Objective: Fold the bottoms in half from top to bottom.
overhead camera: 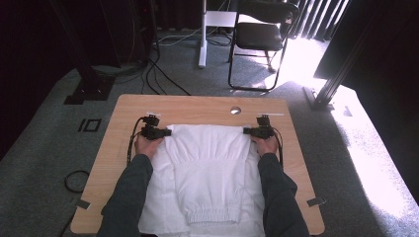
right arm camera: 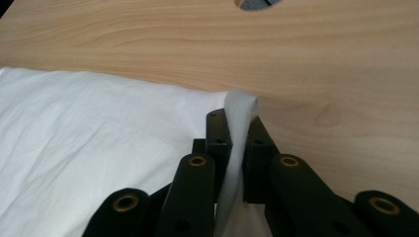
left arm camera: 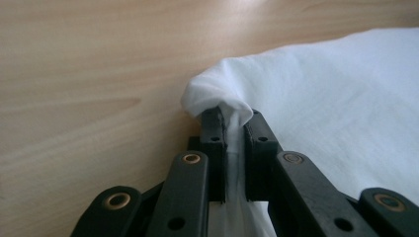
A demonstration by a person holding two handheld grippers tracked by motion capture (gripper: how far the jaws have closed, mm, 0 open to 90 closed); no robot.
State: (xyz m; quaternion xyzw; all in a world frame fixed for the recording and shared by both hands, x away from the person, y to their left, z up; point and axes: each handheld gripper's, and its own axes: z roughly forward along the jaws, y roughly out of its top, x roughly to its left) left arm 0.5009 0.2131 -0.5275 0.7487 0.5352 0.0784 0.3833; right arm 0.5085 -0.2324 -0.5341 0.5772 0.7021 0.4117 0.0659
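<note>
A white garment (overhead camera: 207, 168) lies spread on the wooden table (overhead camera: 197, 106), its gathered hem toward the near edge. My left gripper (overhead camera: 165, 132) is at the garment's far left corner and is shut on a bunched fold of the white cloth (left arm camera: 232, 111). My right gripper (overhead camera: 245, 131) is at the far right corner, shut on a pinched ridge of the same cloth (right arm camera: 240, 106). In both gripper views the fabric runs down between the black jaws. A forearm in a dark sleeve leads to each gripper.
A round cable hole (overhead camera: 235, 110) sits in the table near its far edge. Beyond the table stand a black folding chair (overhead camera: 261, 37) and a white stand leg (overhead camera: 202, 34). Cables lie on the grey carpet (overhead camera: 163, 81).
</note>
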